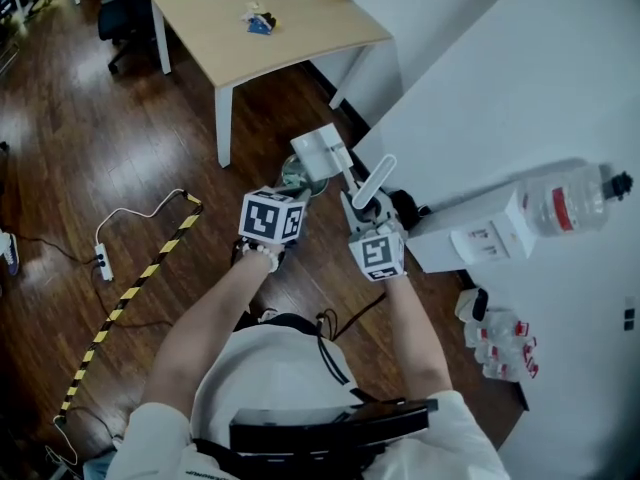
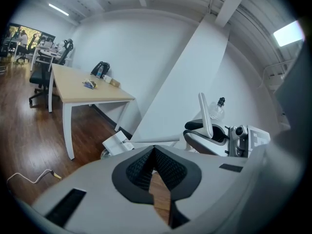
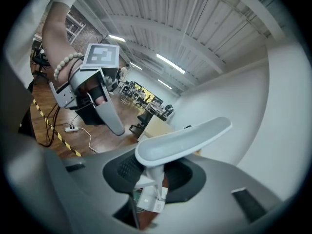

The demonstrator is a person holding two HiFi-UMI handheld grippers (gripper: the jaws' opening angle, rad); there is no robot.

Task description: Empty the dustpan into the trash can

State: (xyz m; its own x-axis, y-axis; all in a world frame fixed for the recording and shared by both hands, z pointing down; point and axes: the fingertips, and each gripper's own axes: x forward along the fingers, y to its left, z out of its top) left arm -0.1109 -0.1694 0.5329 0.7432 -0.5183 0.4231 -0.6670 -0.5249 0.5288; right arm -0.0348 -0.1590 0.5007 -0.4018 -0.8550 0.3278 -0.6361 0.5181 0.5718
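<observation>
As right gripper (image 3: 150, 179) clamps it, dustpan (image 3: 185, 138) juts ahead

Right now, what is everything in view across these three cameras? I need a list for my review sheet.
dustpan: one, white, over the trash can
trash can: one, greyish, round, mostly hidden under the dustpan
table: one, light wood top, white legs, top of the head view
power strip: one, white, on the floor at left
striped tape: one strip, yellow and black, on the floor
plastic bottle: one, clear with a red label, lying at far right
box: one, white, beside the bottle
left claw: one, grey, shut, empty
right claw: one, grey, shut on the dustpan handle
</observation>
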